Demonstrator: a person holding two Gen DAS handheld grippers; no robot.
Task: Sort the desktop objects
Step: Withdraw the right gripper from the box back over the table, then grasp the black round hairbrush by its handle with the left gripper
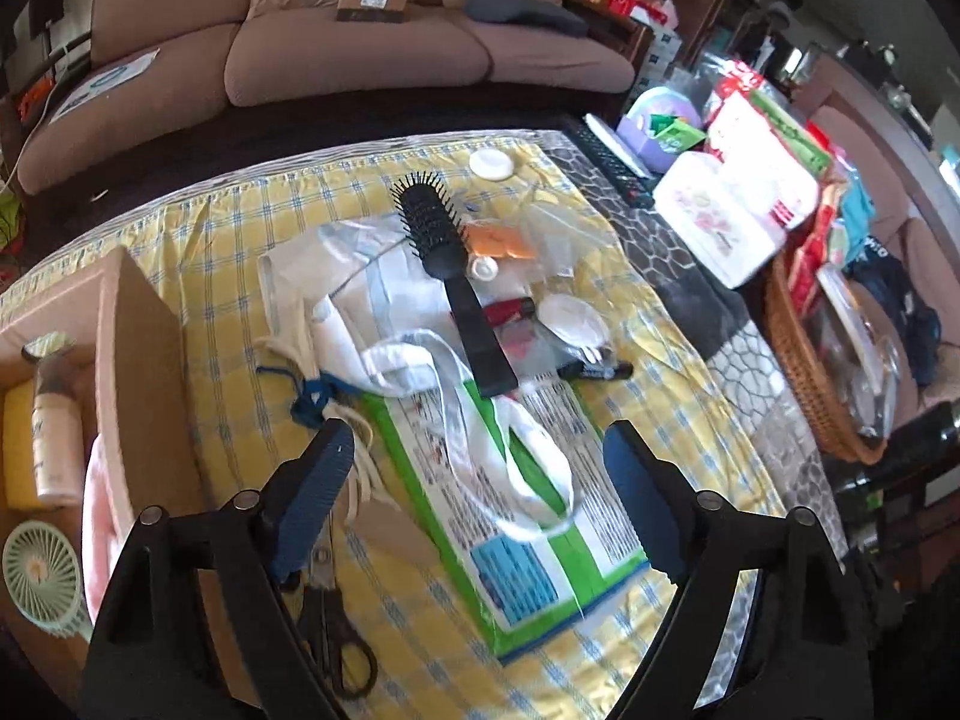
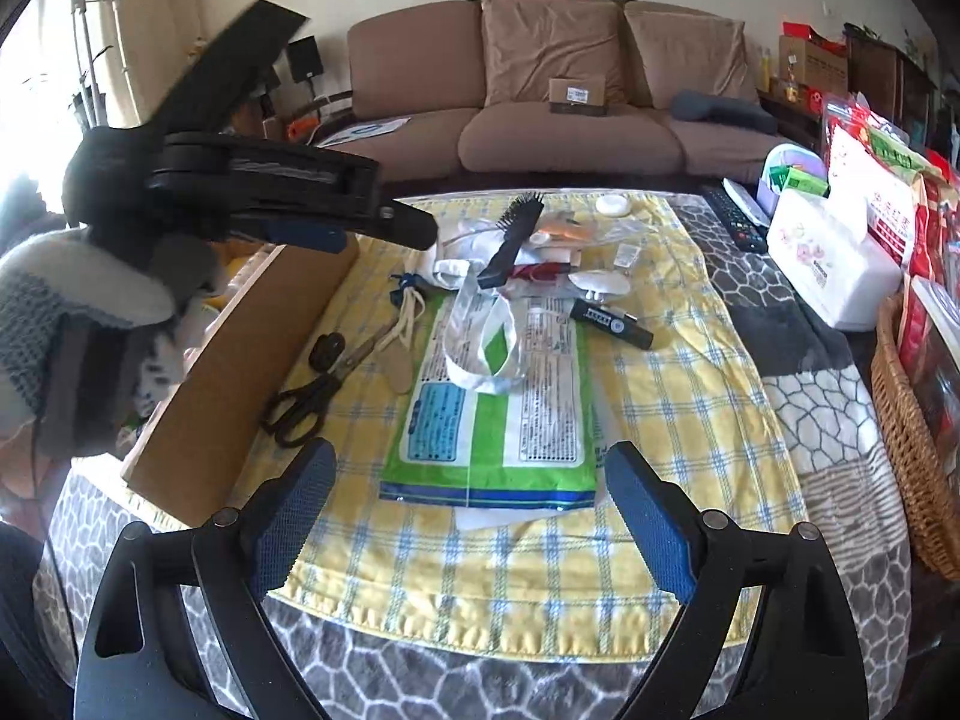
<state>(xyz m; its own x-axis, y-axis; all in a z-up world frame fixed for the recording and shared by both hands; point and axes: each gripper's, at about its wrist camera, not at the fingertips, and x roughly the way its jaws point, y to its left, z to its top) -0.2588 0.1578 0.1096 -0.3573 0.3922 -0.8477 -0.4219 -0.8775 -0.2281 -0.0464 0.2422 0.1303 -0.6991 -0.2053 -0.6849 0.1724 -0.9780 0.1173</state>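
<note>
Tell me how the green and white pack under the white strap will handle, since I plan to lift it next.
The green and white pack looks like a soft film pouch, so it will probably sag if gripped at one edge. Its glossy wrap may slip between pads. The white strap lying on it would likely ride along or slide off.

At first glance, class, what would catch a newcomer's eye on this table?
Probably the green and white packet, lying flat mid-table on the yellow checked cloth with a white strap looped over it. Behind it a black hairbrush rests on a heap of bags and small items. Black scissors lie to its left, beside an open cardboard box.
</note>
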